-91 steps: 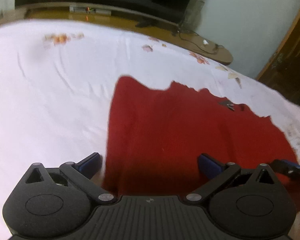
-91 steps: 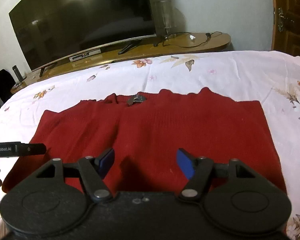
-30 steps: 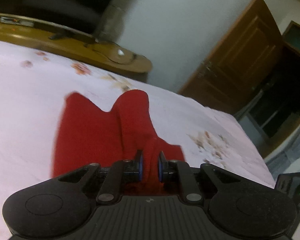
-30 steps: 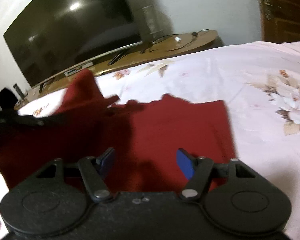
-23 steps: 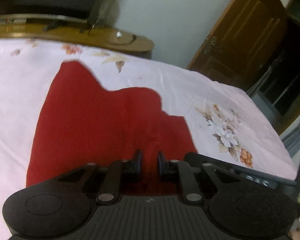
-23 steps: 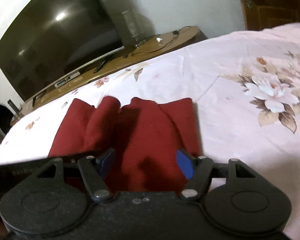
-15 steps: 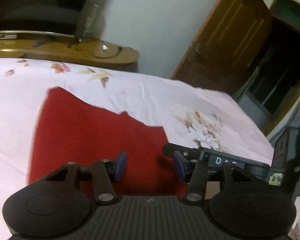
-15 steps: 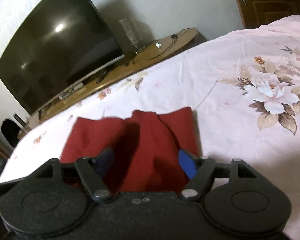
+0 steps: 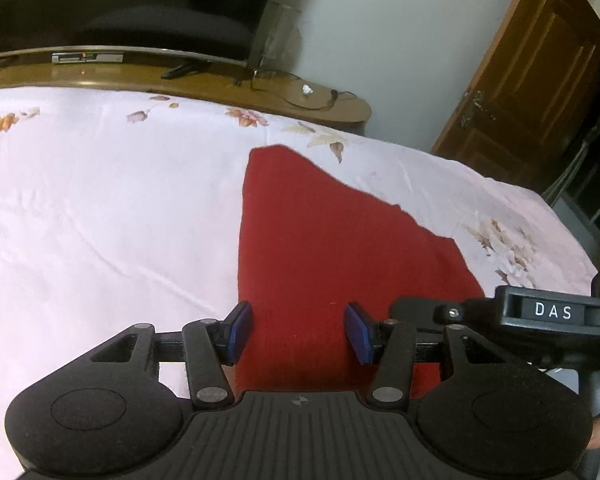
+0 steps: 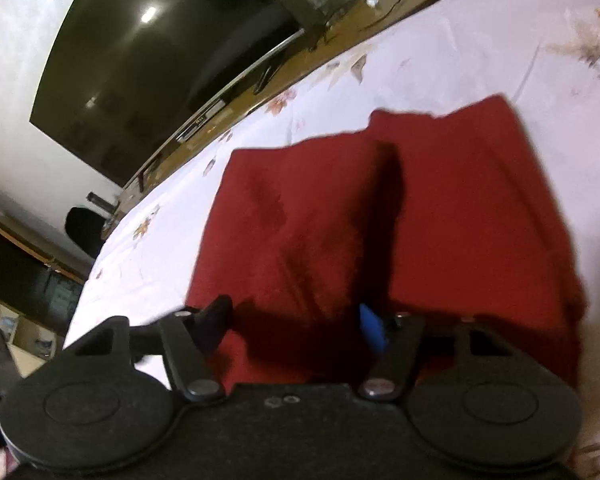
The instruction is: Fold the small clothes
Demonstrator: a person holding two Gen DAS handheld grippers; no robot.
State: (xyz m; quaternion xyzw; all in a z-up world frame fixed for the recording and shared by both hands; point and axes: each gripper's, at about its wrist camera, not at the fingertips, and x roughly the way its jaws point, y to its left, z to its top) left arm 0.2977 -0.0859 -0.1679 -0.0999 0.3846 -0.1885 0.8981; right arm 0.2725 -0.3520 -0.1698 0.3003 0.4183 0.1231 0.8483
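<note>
Red folded garment (image 9: 332, 248) lies lengthwise toward the television (image 9: 120, 4).

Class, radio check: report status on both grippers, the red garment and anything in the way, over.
Left gripper open, jaws just opened, nothing pinched. Right gripper open, jaws just closing, gripping nothing. Red garment folded over, flat on the floral bedsheet. Nothing in the way.

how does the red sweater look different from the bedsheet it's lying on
The red sweater is one plain deep red with a fuzzy knit look; the bedsheet is pale pink-white with scattered flower prints. The sweater is a compact folded shape with straight edges, while the sheet spreads across the whole bed, past the picture's edges. The sweater looks thick; the sheet is thin with fine wrinkles. Both lie flat.
</note>
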